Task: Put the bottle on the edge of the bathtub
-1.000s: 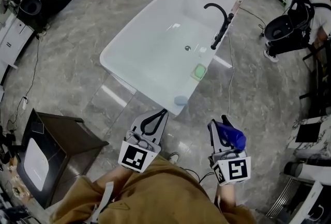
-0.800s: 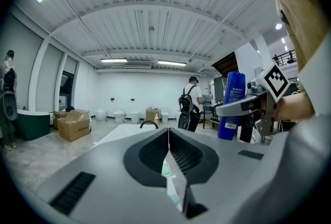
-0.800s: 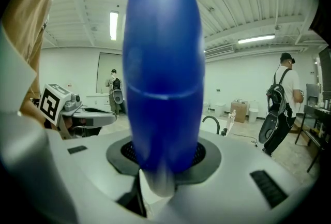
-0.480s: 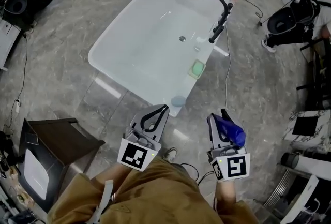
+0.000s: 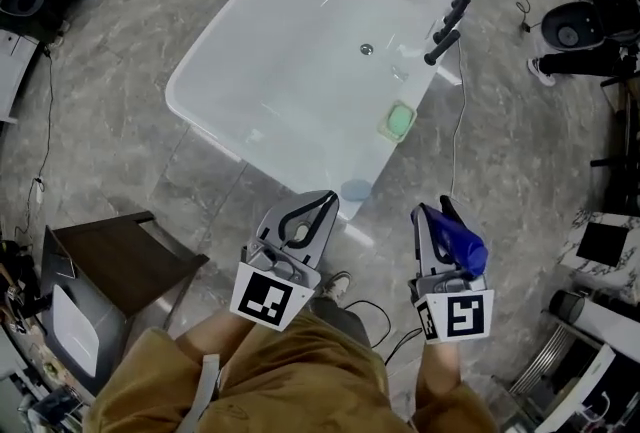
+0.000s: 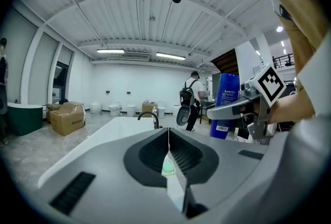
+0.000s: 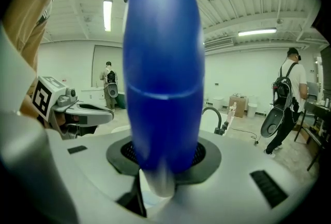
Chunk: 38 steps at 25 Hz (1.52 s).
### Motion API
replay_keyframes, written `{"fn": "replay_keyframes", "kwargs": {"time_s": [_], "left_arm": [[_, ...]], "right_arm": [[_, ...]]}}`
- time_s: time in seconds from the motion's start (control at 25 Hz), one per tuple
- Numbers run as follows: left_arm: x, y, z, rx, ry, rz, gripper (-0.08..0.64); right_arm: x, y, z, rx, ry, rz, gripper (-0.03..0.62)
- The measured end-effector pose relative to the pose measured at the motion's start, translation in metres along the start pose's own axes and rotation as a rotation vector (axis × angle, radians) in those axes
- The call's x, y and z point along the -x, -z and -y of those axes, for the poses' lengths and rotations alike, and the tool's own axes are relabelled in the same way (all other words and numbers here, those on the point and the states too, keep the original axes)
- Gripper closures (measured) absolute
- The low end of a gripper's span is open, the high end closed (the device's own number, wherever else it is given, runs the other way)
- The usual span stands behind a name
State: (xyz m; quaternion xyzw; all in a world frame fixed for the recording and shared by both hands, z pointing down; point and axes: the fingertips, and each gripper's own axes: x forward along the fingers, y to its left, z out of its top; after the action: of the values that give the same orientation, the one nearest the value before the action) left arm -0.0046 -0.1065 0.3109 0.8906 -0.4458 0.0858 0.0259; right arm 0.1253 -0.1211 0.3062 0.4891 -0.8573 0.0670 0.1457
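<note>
While the person is standing short of the white bathtub (image 5: 205, 49), right hand-held gripper (image 5: 438, 211): is pinching the blue bottle (image 5: 460, 246) upright between its jaws
Left hand-held gripper (image 5: 322, 201): jaws are pressing together, carrying nothing
Bottle: is hanging over the grey floor (image 5: 120, 151), near the bathtub's near end, not touching its rim

Head cam steeply down over bathtub (image 5: 290, 71); gripper cams low, near-level, both facing it

Glossy blue plastic bottle (image 5: 461, 246); glossy white bathtub (image 5: 285, 81); polished marble-look floor (image 5: 140, 61).
</note>
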Motion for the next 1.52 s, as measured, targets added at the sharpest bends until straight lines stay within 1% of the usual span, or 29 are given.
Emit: {"fn": "replay_keyframes", "kwargs": {"time_s": [0.12, 0.4, 0.52, 0.68, 0.96, 1.08, 1.16, 1.36, 1.52], "left_arm": [[-0.009, 0.012, -0.006, -0.013, 0.002, -0.026, 0.549], [-0.021, 0.045, -0.017, -0.009, -0.001, -0.059, 0.549], [-0.027, 0.061, -0.022, 0.004, 0.000, -0.071, 0.549], [-0.038, 0.080, -0.027, 0.016, -0.003, -0.075, 0.549], [-0.057, 0.101, -0.034, 0.029, -0.003, -0.074, 0.549], [-0.064, 0.108, -0.036, 0.021, 0.001, -0.074, 0.549], [-0.068, 0.114, -0.038, 0.012, -0.001, -0.078, 0.549], [-0.073, 0.129, -0.041, 0.021, 0.000, -0.104, 0.549], [-0.077, 0.136, -0.043, 0.018, -0.001, -0.104, 0.549]], "right_arm": [[-0.019, 0.012, 0.005, -0.003, -0.009, -0.003, 0.454], [-0.061, 0.053, 0.007, -0.004, -0.015, -0.021, 0.454], [-0.078, 0.073, 0.010, -0.019, -0.008, -0.029, 0.454], [-0.095, 0.095, 0.013, -0.016, 0.001, -0.036, 0.454], [-0.115, 0.126, 0.022, -0.005, 0.023, -0.056, 0.454], [-0.123, 0.135, 0.025, -0.005, 0.030, -0.058, 0.454], [-0.129, 0.141, 0.026, 0.000, 0.031, -0.062, 0.454], [-0.142, 0.158, 0.027, 0.007, 0.028, -0.064, 0.454], [-0.152, 0.170, 0.028, 0.005, 0.032, -0.070, 0.454]]}}
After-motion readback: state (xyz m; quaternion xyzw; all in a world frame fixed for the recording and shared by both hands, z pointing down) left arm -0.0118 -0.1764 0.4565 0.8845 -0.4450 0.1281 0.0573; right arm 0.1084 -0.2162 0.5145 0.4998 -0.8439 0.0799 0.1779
